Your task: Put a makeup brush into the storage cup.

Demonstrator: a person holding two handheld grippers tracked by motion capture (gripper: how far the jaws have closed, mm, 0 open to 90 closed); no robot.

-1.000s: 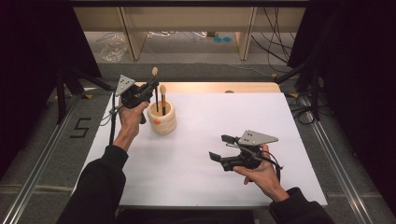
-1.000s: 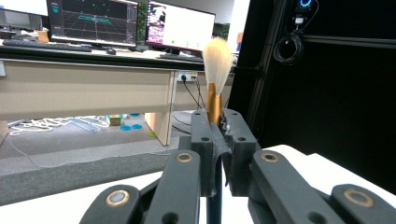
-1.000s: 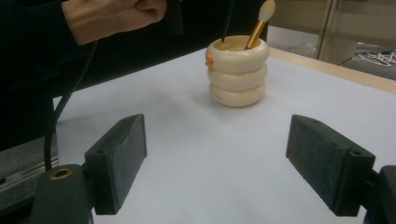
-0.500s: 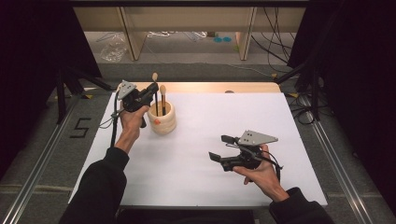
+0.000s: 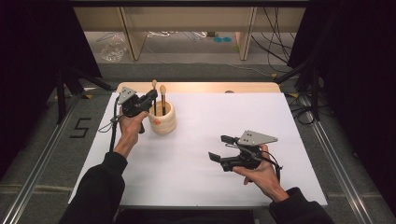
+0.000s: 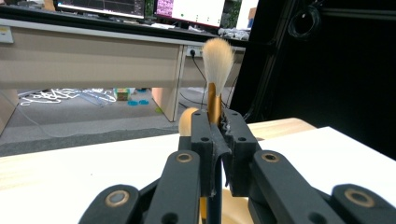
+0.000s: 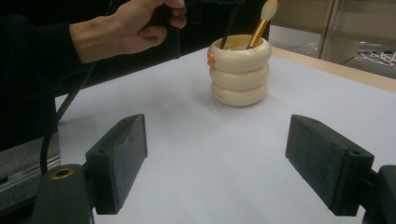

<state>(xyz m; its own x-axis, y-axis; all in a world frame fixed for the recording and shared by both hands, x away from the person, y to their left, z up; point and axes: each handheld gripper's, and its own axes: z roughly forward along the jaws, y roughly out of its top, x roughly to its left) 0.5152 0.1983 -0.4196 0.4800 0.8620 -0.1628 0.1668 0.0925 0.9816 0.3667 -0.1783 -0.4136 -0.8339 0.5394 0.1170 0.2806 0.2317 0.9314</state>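
White worktop: left tongs [image 5: 148,99] clamped on a brush [image 6: 215,70] above the cream pot [image 5: 163,118].
Brush stands upright near the far-left corner; right tongs [image 5: 222,148], jaws apart, idle near the front edge.

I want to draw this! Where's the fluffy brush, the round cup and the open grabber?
fluffy brush [image 6: 217,59]: left gripper view, on its pale bristles.
round cup [image 7: 239,74]: right gripper view, on its cream ribbed side.
open grabber [image 5: 223,147]: high view, midway between the right gripper's fingertips.
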